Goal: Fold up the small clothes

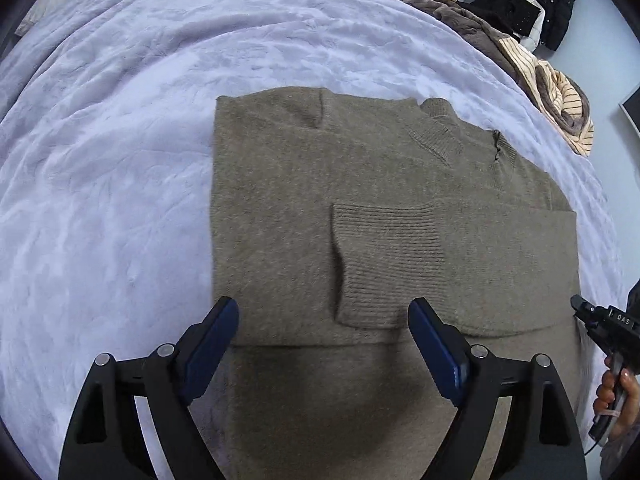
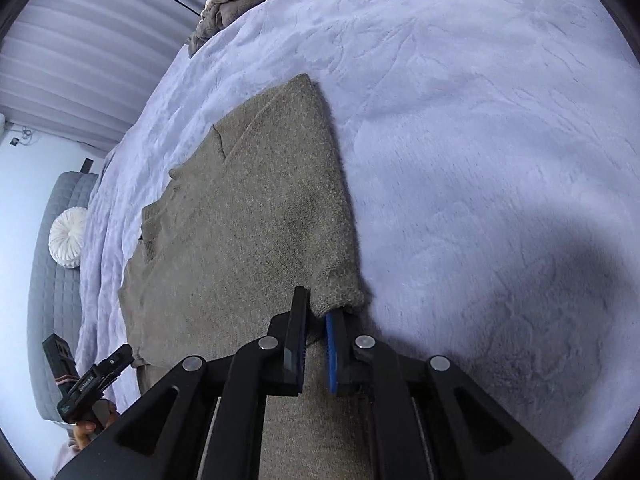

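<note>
A bed covered with a pale lavender plush blanket (image 1: 120, 140) fills both views, its surface softly wrinkled. Spread flat on it lies a grey-brown knitted sweater (image 1: 280, 184), partly folded: one ribbed cuff of a sleeve (image 1: 384, 264) is laid across the body, and the ribbed collar (image 1: 440, 132) points toward the far edge of the bed.

In the left wrist view, the left gripper (image 1: 324, 312) hovers over the near part of the sweater with its black arms and blue pads spread wide, nothing between them.

In the right wrist view, the right gripper (image 2: 318, 312) has its jaws nearly together, pinching a fold at the sweater's edge beside the bare blanket; the knit bunches between the pads and lifts slightly there.

At the far edge of the bed sits a crumpled heap of brown and cream-striped fabric (image 1: 532, 68). Beyond it dark garments (image 1: 548, 4) hang against a pale wall. A round white pleated cushion (image 2: 68, 236) rests on a grey quilted headboard (image 2: 52, 300). A person's fingers (image 1: 612, 392) grip the other gripper's handle at the frame edge.
</note>
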Tool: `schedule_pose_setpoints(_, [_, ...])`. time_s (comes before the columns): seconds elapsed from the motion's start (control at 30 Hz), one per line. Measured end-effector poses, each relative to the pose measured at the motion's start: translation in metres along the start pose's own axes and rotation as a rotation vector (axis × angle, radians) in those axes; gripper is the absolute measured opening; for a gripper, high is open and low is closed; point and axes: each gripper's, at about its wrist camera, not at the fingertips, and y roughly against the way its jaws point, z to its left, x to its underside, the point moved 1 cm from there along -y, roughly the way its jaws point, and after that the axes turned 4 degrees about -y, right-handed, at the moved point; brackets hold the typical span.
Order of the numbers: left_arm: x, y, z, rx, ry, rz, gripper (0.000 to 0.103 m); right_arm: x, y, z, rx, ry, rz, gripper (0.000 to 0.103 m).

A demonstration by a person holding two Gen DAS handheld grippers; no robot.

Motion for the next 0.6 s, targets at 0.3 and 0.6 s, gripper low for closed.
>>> schedule_pose_setpoints(0.3, [0.010,0.000,0.060,0.011,0.222,0.056,0.087,0.032,0.016,0.025,-0.103,-0.001,0.089,0.046])
schedule_pose_setpoints(0.6, [-0.011,0.013,0.003,0.038,0.041,-0.035,0.087,0.055,-0.015,0.113,-0.016,0.266,0.072,0.025])
